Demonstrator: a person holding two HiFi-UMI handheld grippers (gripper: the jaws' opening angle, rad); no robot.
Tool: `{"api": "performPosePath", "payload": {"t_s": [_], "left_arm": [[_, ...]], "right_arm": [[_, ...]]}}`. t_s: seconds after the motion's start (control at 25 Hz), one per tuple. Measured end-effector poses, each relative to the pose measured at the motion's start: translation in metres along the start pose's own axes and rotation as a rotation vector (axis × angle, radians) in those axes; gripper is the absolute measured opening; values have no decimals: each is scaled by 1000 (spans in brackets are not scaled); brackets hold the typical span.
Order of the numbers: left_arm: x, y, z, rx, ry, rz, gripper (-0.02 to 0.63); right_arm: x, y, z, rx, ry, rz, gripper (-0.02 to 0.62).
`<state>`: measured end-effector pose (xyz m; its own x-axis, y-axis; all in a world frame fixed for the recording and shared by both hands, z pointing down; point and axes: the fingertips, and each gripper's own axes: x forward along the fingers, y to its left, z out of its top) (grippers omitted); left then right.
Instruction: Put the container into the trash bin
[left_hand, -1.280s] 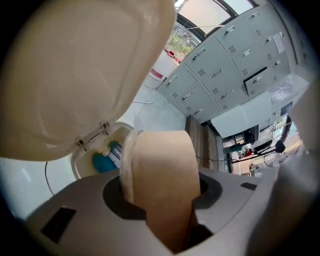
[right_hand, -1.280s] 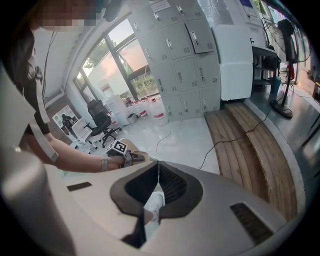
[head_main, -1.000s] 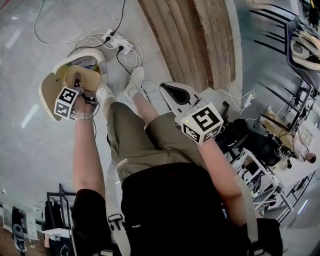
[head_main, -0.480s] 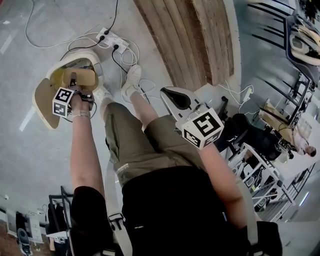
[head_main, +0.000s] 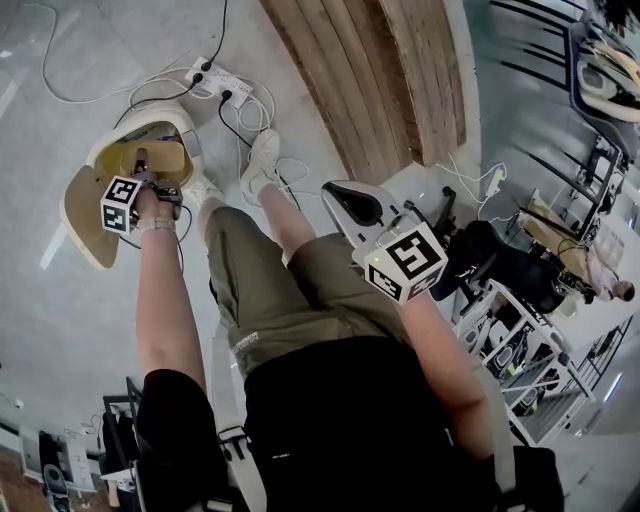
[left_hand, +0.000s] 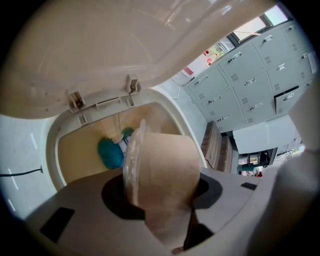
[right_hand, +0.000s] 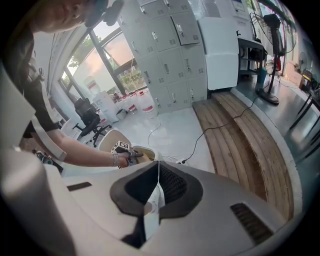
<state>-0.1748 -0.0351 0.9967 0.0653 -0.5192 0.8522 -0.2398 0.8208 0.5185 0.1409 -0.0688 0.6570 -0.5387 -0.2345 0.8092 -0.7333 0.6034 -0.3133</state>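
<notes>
A brown paper container (left_hand: 165, 170) with a clear lid hangs tilted over the open mouth of the cream trash bin (left_hand: 52, 145). My left gripper (left_hand: 165, 205) is shut on it. The bin's lid (left_hand: 125, 45) stands raised behind it, and teal rubbish (left_hand: 110, 152) lies inside. In the head view the left gripper (head_main: 150, 178) sits right above the trash bin (head_main: 190, 128), with the container (head_main: 150, 158) within the rim. My right gripper (head_main: 352, 203) hovers over the person's knee, away from the bin. In the right gripper view the right gripper (right_hand: 152, 200) is shut on a thin white strip (right_hand: 150, 210).
A power strip (head_main: 225, 85) with loose cables lies on the floor just behind the bin. A wooden platform (head_main: 380, 70) runs beside it. The person's white shoes (head_main: 262, 160) stand next to the bin. Grey lockers (right_hand: 170, 50) and a fan (right_hand: 272, 30) line the far wall.
My left gripper has sunk with the container toward the bin's opening. The right gripper has hardly shifted.
</notes>
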Motion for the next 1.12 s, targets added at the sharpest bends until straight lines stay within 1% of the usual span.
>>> {"api": "performPosePath", "payload": {"t_s": [0.16, 0.24, 0.32, 0.36, 0.6, 0.88, 1.12], "left_arm": [[6, 1, 0, -22, 2, -11, 197], [9, -1, -2, -37, 13, -29, 227], [12, -3, -6, -47, 33, -47, 271], [12, -4, -7, -45, 42, -48, 276], [10, -6, -7, -30, 51, -49, 285], [0, -3, -4, -34, 53, -51, 285], [-14, -13, 0, -45, 63, -89, 285]], "right_arm": [[-2, 2, -2, -2, 4, -5, 15], [-4, 4, -3, -2, 4, -7, 15], [-5, 5, -4, -1, 4, -9, 15], [-6, 6, -4, -1, 5, -9, 16], [-8, 11, -3, -5, 6, -15, 17], [-12, 23, 0, -14, -1, -14, 16], [-14, 36, 12, -23, -25, -9, 15]]}}
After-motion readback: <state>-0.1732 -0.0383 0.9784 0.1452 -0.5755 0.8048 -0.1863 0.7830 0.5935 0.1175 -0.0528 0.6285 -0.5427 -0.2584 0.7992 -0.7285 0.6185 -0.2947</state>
